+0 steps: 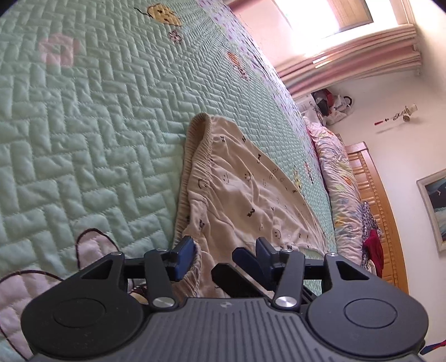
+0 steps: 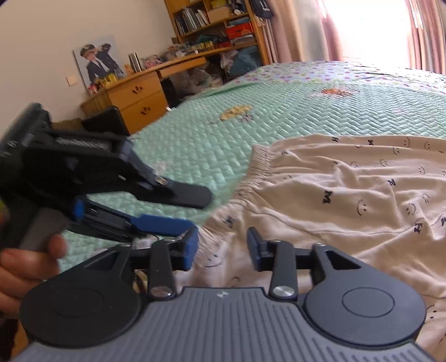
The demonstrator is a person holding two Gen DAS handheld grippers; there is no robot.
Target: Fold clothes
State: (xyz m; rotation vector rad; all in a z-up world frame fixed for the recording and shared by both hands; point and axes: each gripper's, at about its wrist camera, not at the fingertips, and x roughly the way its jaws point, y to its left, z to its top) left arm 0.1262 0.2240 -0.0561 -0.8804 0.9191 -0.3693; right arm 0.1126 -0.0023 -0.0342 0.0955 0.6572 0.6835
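Cream pants (image 1: 251,192) printed with smiley faces and letters lie spread on the mint quilted bedspread (image 1: 83,125), their elastic waistband (image 1: 195,156) toward me. My left gripper (image 1: 225,250) is open, low over the waistband's near corner, with cloth between its blue pads (image 1: 185,250). In the right wrist view the same pants (image 2: 348,189) fill the right side. My right gripper (image 2: 223,247) is open just above the waistband (image 2: 251,178). The left gripper (image 2: 200,210) comes in from the left, held by a hand (image 2: 25,267), its jaws apart beside the waistband.
A crumpled pink floral duvet (image 1: 337,178) and a wooden headboard (image 1: 373,195) lie beyond the pants. Past the bed's far side stand a wooden desk (image 2: 133,94) and a bookshelf (image 2: 217,22). Pink curtains (image 2: 315,27) cover bright windows. The bedspread (image 2: 278,111) stretches wide around the pants.
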